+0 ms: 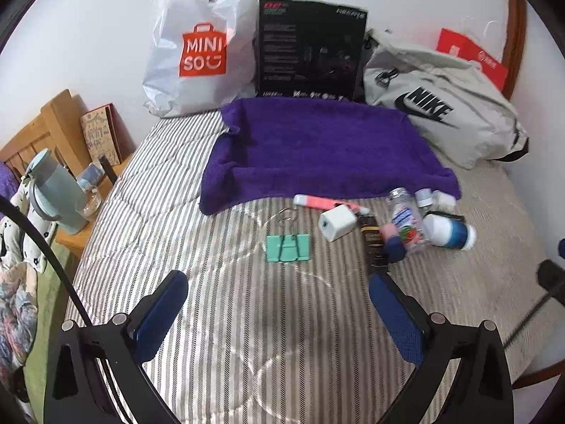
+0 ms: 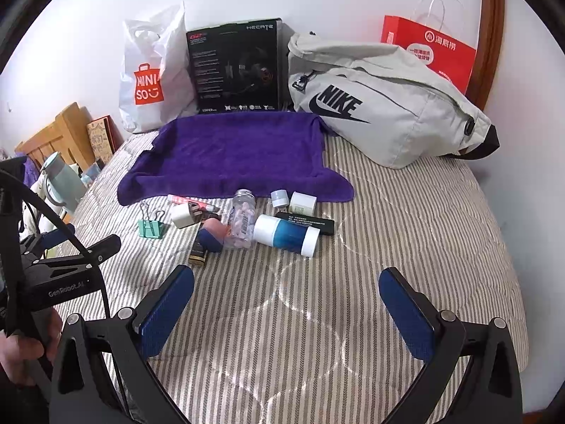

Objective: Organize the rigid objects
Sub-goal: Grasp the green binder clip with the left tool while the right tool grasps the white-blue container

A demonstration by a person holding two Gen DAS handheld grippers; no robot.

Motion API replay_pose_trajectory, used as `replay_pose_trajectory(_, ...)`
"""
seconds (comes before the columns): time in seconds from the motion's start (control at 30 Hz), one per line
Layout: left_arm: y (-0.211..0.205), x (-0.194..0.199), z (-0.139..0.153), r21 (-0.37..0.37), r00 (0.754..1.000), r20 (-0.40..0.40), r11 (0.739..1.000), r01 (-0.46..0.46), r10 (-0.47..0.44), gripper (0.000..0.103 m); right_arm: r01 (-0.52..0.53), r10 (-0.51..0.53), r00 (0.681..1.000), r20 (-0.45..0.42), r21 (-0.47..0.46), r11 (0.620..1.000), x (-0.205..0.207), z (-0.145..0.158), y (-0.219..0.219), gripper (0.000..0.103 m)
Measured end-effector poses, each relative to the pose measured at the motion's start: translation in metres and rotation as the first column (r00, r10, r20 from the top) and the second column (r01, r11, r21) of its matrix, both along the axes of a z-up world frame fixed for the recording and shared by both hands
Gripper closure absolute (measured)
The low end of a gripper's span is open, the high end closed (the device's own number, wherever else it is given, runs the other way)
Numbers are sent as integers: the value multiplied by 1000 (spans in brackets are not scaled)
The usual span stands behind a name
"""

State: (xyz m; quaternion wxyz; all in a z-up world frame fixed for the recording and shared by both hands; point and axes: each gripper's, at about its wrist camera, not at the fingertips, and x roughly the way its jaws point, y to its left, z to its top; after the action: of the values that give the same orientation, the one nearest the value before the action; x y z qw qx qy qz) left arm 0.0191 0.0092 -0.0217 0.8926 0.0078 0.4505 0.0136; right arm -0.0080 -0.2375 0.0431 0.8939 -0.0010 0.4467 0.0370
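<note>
A cluster of small items lies on the striped bedspread just in front of a purple towel point(image 1: 317, 148) point(image 2: 233, 152). From left: a green binder clip point(image 1: 287, 245) point(image 2: 152, 228), a white cube charger point(image 1: 335, 226) point(image 2: 183, 215), a pink pen point(image 1: 317, 203) point(image 2: 192, 202), a clear bottle of pink pills point(image 1: 406, 221) point(image 2: 242, 222), and a white-and-blue bottle point(image 1: 448, 235) point(image 2: 287, 235) on its side. My left gripper point(image 1: 279, 291) is open and empty, short of the clip. My right gripper point(image 2: 287, 284) is open and empty, short of the blue bottle.
Along the wall stand a white shopping bag point(image 1: 201, 46), a black box point(image 1: 310, 49), a grey sports bag point(image 2: 385, 106) and a red paper bag point(image 2: 430, 49). A wooden bedside stand with a pale flask point(image 1: 58, 190) is at the left. A small black box point(image 2: 307, 222) lies behind the blue bottle.
</note>
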Motion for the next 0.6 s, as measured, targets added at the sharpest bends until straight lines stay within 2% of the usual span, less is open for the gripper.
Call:
replay_pose_trajectory(0.17,3,21,-22,-38,999,-33,999,-11,9,0,19,-20,1000,-13,-13,1000,10,-10,-9,0)
replay_pose_trajectory(0.27,3,38,-39,-2,1000,-14,1000,-16,16,1,31,-30,999,-37,11,999,18,-21,-19,0)
replay_pose_trajectory(0.37,3,51,-52,6,999,-31,1000,-19,19,2,41,-40,997,-62,16,999,25,-31,-27,0)
replay_pose_trajectory(0.5,7,63,-67,-49,998,-56,998,-33,31,13,57,-56,995,-86,5,998,35,-43,-35,0)
replay_pose_trajectory(0.6,7,69,-72,-59,998,-50,998,-38,35,25,63,-62,993,-103,7,998,43,-52,-38,0)
